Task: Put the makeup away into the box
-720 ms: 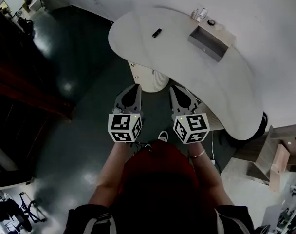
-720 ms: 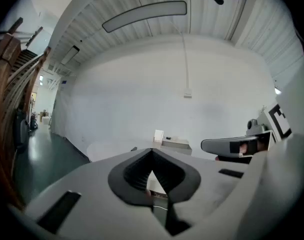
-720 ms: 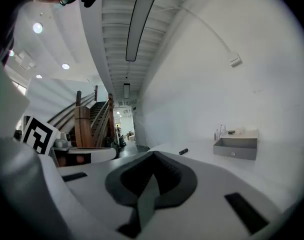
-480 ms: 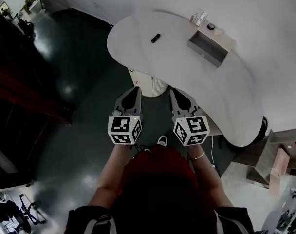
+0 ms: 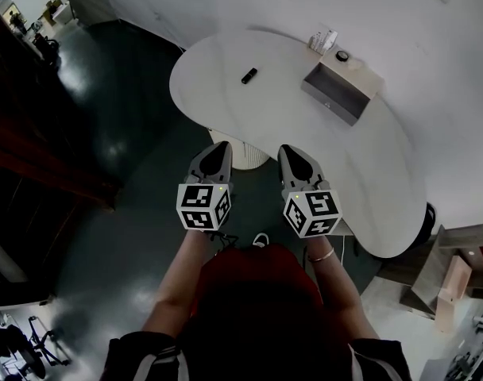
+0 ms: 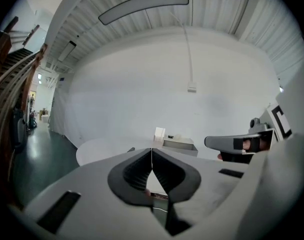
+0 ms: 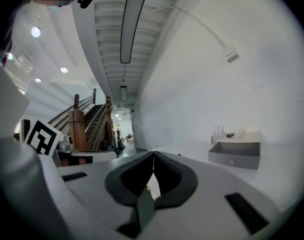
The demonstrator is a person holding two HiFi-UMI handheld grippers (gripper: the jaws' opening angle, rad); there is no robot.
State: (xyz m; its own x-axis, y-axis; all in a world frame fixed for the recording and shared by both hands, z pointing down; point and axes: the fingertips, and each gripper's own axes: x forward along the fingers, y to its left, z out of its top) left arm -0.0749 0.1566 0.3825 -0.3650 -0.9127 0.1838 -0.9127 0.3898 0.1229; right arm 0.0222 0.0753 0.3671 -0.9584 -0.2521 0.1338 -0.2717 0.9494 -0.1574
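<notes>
Black makeup item [image 5: 249, 75] lies alone on the white curved worktop [image 5: 369, 165], well ahead of both tongs and not touching either. It sits nearer the line of the left tongs [image 5: 218, 145] than that of the right tongs [image 5: 291, 149]. The item is small, dark and oblong, lying flat at a slight slant; too small to tell the exact kind. In the left gripper view it shows as a dark sliver [image 6: 131, 149] just left of the tong tips.

Grey box [image 5: 337, 92] stands further right on the worktop, well apart from the makeup item. It is rectangular, open on top, with a small knob on its front in the right gripper view [image 7: 234, 154]. Small bottles [image 5: 322, 40] and a black round thing [image 5: 342, 55] sit just behind it.

Left tongs [image 6: 151, 156] are pressed fully together with nothing between them; right tongs [image 7: 153, 159] the same, closed and empty. Both are held side by side over the dark floor [image 5: 130, 133], short of the worktop edge.
</notes>
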